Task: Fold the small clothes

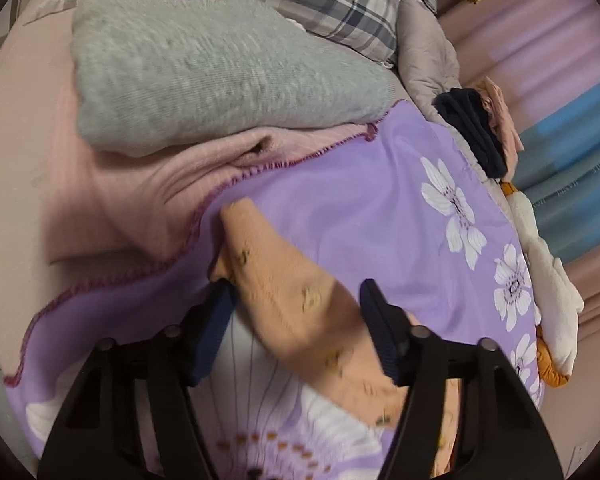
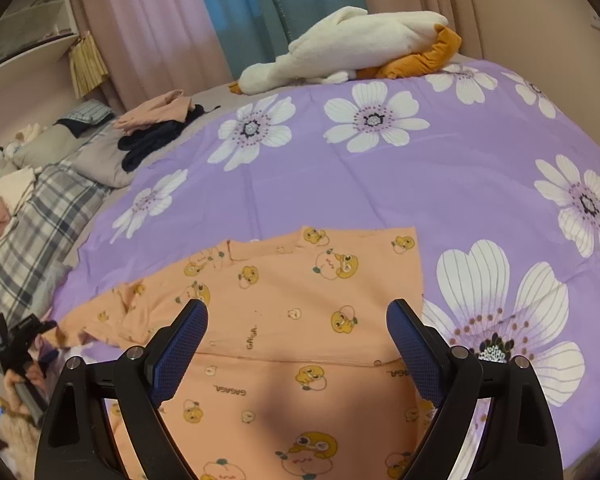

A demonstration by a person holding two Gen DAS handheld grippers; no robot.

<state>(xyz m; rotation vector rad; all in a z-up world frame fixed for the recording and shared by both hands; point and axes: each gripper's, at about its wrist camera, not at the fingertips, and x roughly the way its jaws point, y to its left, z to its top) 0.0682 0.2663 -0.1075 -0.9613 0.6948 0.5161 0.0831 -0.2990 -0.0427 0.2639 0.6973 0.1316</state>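
The left claw (image 1: 296,312) is spread wide around the orange shirt (image 2: 300,320) sleeve; the right claw (image 2: 298,332) is wide too. The sleeve could be missed, or the purple sheet (image 2: 380,184) pinched along.

Purple floral bedspread (image 2: 440,184) on bed; pink and blue curtains (image 2: 204,12) behind

Soft, even indoor light, strong fisheye bending with dark corners, motion blur in left wrist view.
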